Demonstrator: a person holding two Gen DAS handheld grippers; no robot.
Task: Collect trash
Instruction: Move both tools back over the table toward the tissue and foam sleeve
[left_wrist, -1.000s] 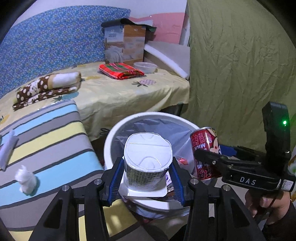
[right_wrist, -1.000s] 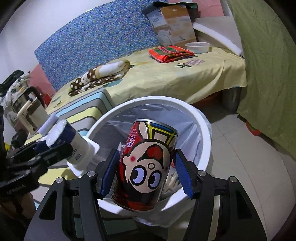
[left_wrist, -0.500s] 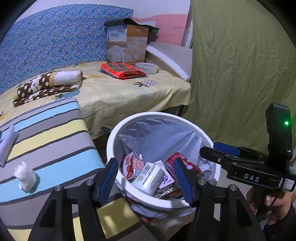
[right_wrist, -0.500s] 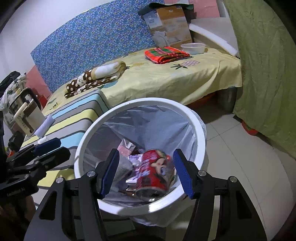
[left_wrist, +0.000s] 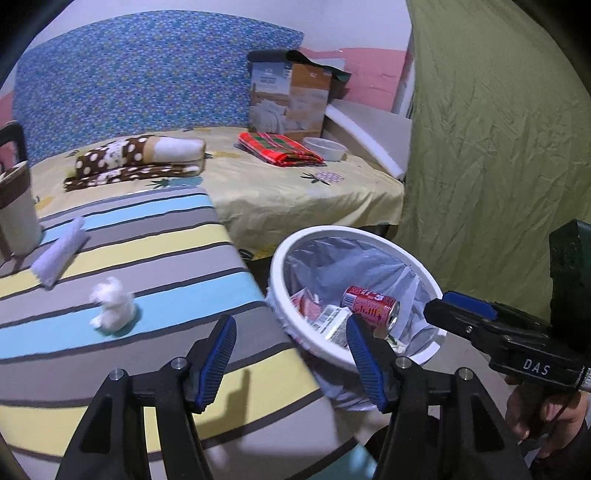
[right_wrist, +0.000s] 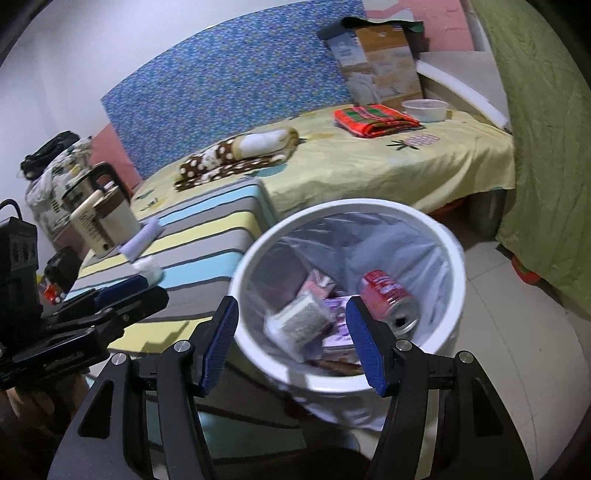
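Observation:
A white trash bin (left_wrist: 369, 236) with a clear liner stands on the floor beside the striped table (left_wrist: 147, 251). It also shows in the right wrist view (right_wrist: 424, 218). In it lie a red can (left_wrist: 371, 307), a white cup (right_wrist: 297, 323) and cartons. A crumpled white tissue (left_wrist: 112, 312) and a rolled pale wrapper (left_wrist: 61, 251) lie on the table. My left gripper (left_wrist: 291, 360) is open and empty over the table's right edge. My right gripper (right_wrist: 293, 345) is open and empty above the bin's near rim.
A cream kettle (right_wrist: 101, 214) stands at the table's far left. Behind is a bed with a yellow sheet (left_wrist: 295, 184), a spotted blanket (left_wrist: 140, 157), a red plaid cloth (left_wrist: 280, 147), a bowl (left_wrist: 325, 147) and a cardboard box (left_wrist: 291, 99). A green curtain (left_wrist: 498, 147) hangs at right.
Both grippers opened and dropped the white cup and the red can into the bin. Both have since pulled back, and the left one swung left toward the table.

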